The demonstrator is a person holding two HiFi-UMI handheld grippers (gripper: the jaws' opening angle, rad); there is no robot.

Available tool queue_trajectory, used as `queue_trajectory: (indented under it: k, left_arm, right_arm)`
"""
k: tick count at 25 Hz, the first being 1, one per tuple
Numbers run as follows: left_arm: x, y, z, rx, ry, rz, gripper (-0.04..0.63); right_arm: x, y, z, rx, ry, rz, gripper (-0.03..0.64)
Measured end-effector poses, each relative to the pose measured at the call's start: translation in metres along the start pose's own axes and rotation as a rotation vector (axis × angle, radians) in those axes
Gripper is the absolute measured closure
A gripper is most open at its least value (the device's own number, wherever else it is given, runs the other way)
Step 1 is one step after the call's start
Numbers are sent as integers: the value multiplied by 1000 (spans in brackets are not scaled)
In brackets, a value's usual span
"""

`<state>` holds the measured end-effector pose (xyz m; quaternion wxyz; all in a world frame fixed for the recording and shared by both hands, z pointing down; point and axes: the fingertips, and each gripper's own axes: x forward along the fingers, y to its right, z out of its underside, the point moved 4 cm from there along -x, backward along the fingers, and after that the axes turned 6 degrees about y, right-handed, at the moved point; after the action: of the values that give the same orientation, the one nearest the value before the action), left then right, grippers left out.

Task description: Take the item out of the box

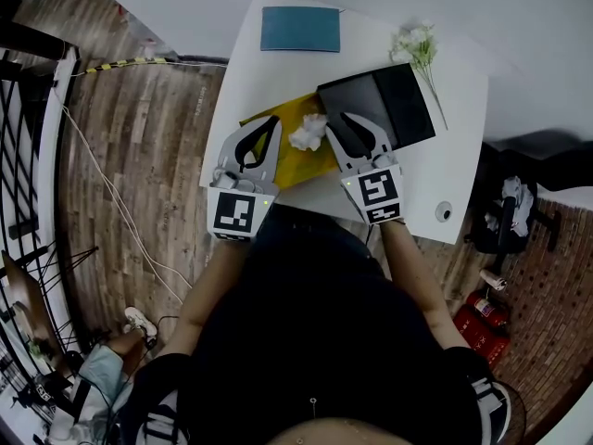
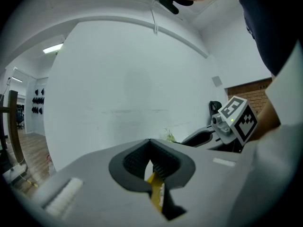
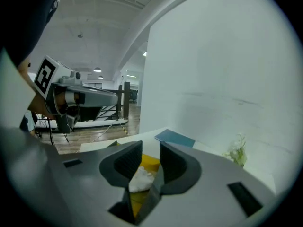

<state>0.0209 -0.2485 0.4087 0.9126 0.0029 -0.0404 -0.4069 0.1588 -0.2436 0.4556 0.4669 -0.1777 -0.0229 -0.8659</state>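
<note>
Head view puts the left gripper (image 1: 271,123) over the near left part of the white table (image 1: 445,165). Its body covers the left end of the yellow box (image 1: 306,162), so that end cannot be made out. In the left gripper view the jaw tips meet, and only a sliver of yellow and white shows through the slot behind them. Whether they pinch the box's edge or merely sit over it cannot be told. Just to the right, a crumpled white paper wad (image 1: 307,133) lies on the yellow box, at the side next to the black case (image 1: 389,100). How deep it sits in the box is not clear from above. The right gripper (image 1: 343,120) comes next, its jaws parted. In the right gripper view the wad shows through the gap between them, lower down and untouched by either pad. This gripper overlaps the near left corner of the black case, hiding that corner. Further back on the table lies a teal notebook (image 1: 299,29), and near the right edge a sprig of white flowers (image 1: 417,44) rests beside the case. The person's dark torso fills the bottom of the head view and cuts off the table's near edge.
</note>
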Motion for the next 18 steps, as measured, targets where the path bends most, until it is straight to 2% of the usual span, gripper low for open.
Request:
queue_trajectory:
  k: [7, 10, 14, 18]
  left_arm:
    - [2, -3, 16, 19, -28, 20, 586]
    - [4, -4, 18, 0, -29, 13, 586]
    - [5, -5, 24, 21, -63, 13, 586]
    - [4, -7, 30, -13, -84, -2, 586]
  right_arm:
    - [15, -11, 26, -44, -105, -72, 509]
    - [21, -15, 37, -80, -154, -106, 509]
    - [30, -20, 48, -183, -212, -165, 509]
    - [36, -27, 60, -285, -289, -233, 509]
